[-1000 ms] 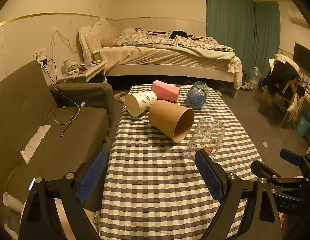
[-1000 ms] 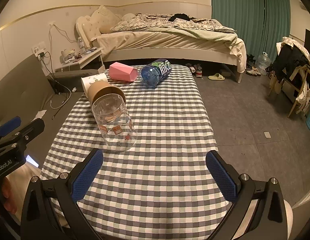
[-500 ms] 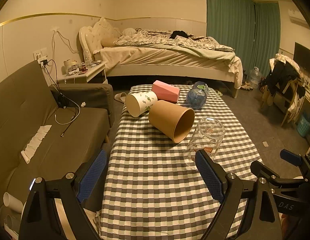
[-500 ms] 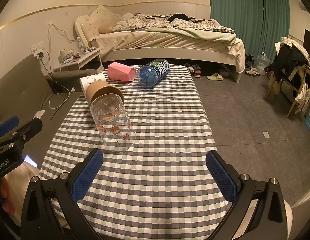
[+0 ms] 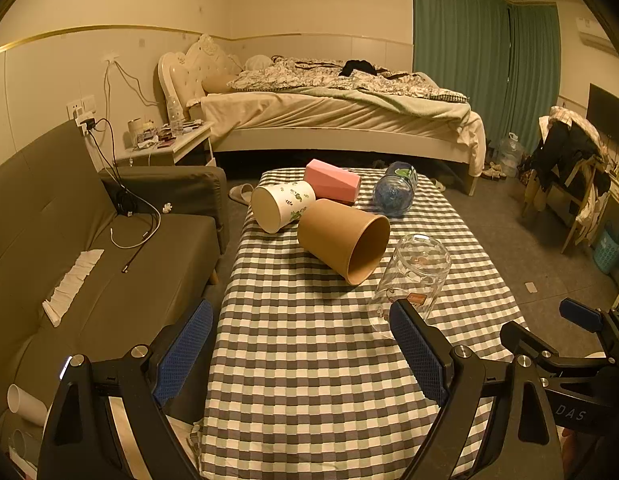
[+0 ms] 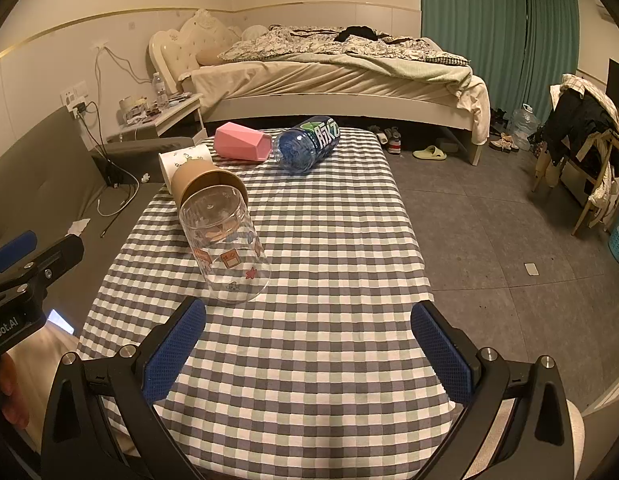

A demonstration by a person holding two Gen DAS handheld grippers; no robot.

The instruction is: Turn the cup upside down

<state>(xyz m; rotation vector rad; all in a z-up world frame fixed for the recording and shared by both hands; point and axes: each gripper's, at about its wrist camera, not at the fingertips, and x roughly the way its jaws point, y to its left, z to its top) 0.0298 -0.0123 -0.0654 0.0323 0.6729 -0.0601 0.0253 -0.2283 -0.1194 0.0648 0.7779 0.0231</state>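
Note:
A clear glass cup (image 6: 225, 248) with small stickers stands upside down on the checked table (image 6: 329, 240); it also shows in the left wrist view (image 5: 413, 280). A brown paper cup (image 5: 343, 238) lies on its side behind it, beside a white printed cup (image 5: 281, 206) and a pink cup (image 5: 331, 180), both on their sides. My left gripper (image 5: 299, 356) is open and empty over the table's near end. My right gripper (image 6: 307, 350) is open and empty, with the glass just beyond its left finger.
A blue water bottle (image 6: 307, 144) lies at the table's far end. A grey sofa (image 5: 69, 248) runs along the table's left side. A bed (image 6: 329, 76) stands behind, a chair with clothes (image 6: 581, 140) at the right. Open floor lies to the right.
Both views shift only slightly; the right gripper has drifted a little, and the glass and cups stay where they were.

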